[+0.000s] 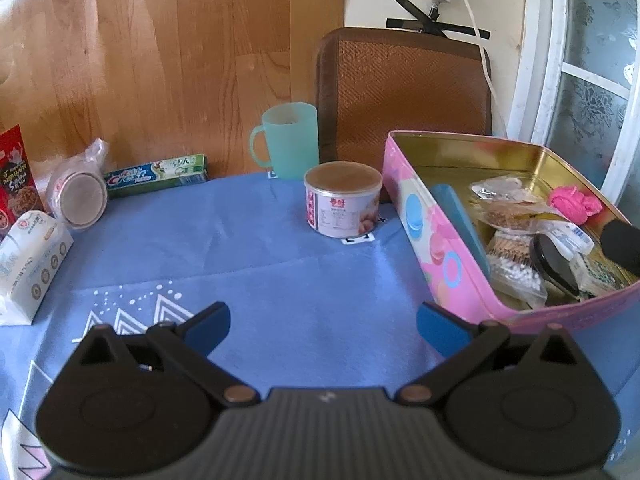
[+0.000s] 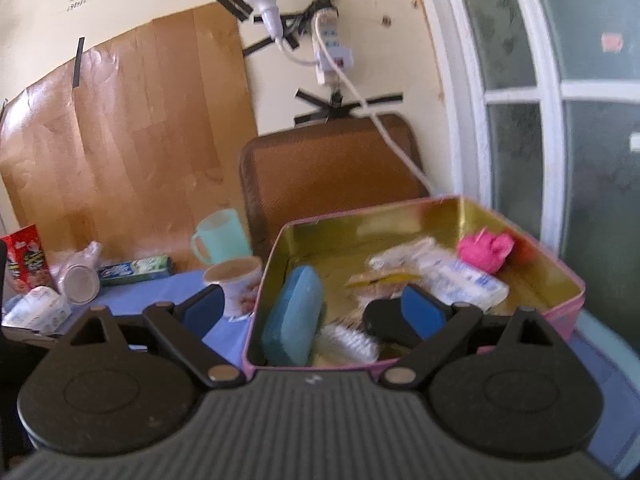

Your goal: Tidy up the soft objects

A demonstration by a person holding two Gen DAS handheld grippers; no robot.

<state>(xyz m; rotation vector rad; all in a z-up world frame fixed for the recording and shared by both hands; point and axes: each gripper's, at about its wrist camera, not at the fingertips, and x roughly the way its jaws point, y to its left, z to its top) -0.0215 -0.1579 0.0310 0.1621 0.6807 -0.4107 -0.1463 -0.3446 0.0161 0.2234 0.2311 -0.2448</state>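
Left tongs (image 1: pixel 323 325) spread wide and empty above the blue-clothed table (image 1: pixel 280 280); right tongs (image 2: pixel 312 309) wide too, over the pink metal tin (image 2: pixel 562 312), crumpled pink soft bundle (image 2: pixel 484 250) in its far corner.

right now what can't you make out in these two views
- Right wrist view: motion blur smears the packets in the pink tin; their labels are unreadable.
- Left wrist view: the red box is cut off by the left edge.
- Left wrist view: the tin's near wall hides its lower contents.
- Left wrist view: print on the can is too small to read.
- Right wrist view: the right gripper covers the tin's front corner.
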